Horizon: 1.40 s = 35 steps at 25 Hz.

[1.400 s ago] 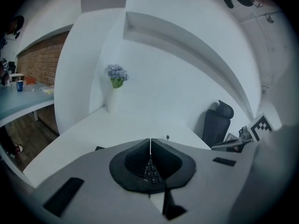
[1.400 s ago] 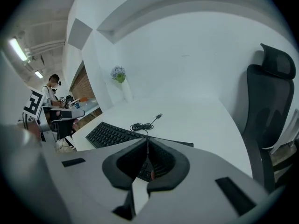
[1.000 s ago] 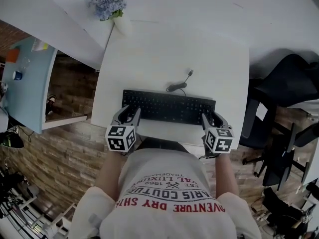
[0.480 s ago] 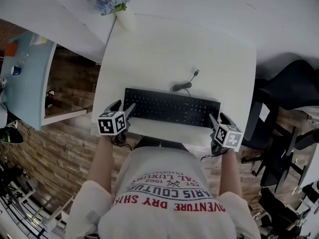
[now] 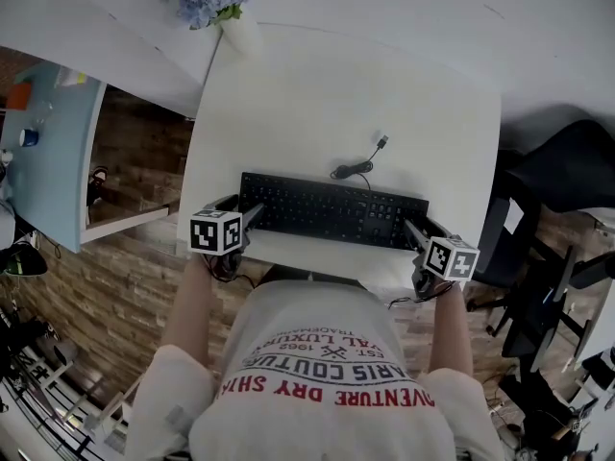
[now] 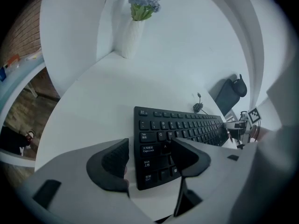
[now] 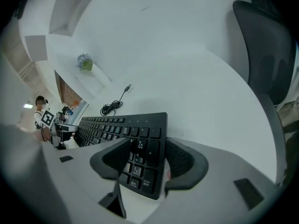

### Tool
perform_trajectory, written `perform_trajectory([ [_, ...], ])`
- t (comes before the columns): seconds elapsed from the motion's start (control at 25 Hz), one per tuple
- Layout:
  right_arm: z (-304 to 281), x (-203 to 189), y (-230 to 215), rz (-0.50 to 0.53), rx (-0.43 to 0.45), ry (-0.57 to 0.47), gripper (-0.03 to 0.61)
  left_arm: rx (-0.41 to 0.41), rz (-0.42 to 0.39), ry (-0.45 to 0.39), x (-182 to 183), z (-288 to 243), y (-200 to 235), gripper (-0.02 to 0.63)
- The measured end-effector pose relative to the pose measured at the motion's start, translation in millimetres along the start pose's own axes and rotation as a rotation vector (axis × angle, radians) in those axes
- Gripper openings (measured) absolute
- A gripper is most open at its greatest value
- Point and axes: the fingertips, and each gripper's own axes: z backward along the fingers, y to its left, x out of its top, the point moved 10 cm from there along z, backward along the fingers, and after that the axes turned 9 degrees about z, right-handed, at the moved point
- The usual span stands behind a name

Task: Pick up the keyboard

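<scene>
A black keyboard (image 5: 332, 209) lies flat on the white table (image 5: 317, 94), near its front edge. Its coiled cable (image 5: 357, 166) runs off behind it. My left gripper (image 5: 240, 209) stands open over the keyboard's left end (image 6: 182, 129). One jaw is outside the short edge and the other hangs above the keys, and neither pad presses. My right gripper (image 5: 426, 229) is open at the right end (image 7: 121, 125), one jaw over the number keys and one beyond the edge. In the gripper views the left gripper (image 6: 149, 146) and right gripper (image 7: 148, 146) each straddle a keyboard end.
A white vase of pale blue flowers (image 5: 231, 17) stands at the table's far left corner. A dark office chair (image 5: 567, 171) is off the table's right side. A light blue table (image 5: 48, 152) sits to the left over a brick-pattern floor.
Both grippers have shifted outward, away from each other, to the keyboard's two short ends, and their jaws stand wider. The keyboard has stayed flat on the table.
</scene>
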Motion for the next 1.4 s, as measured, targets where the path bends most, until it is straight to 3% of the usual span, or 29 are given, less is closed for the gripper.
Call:
perform_trajectory([
  [0.36, -1, -1, -1, -0.001, -0.014, -0.001, 0.252, -0.007, -0.041, 0.076, 9, -3, -1, 0.295],
  [0.48, 0, -2, 0, 0.002, -0.012, -0.024, 0.252, -0.029, -0.041, 0.07, 8, -3, -3, 0.258],
  [0.92, 8, -1, 11, 0.024, -0.064, -0.024, 0.251, -0.015, -0.049, 0.06, 9, 1, -5, 0.258],
  [1.4, 52, 15, 25, 0.074, -0.13, -0.175, 0.252, -0.03, -0.142, -0.078, 30, 33, -35, 0.256],
])
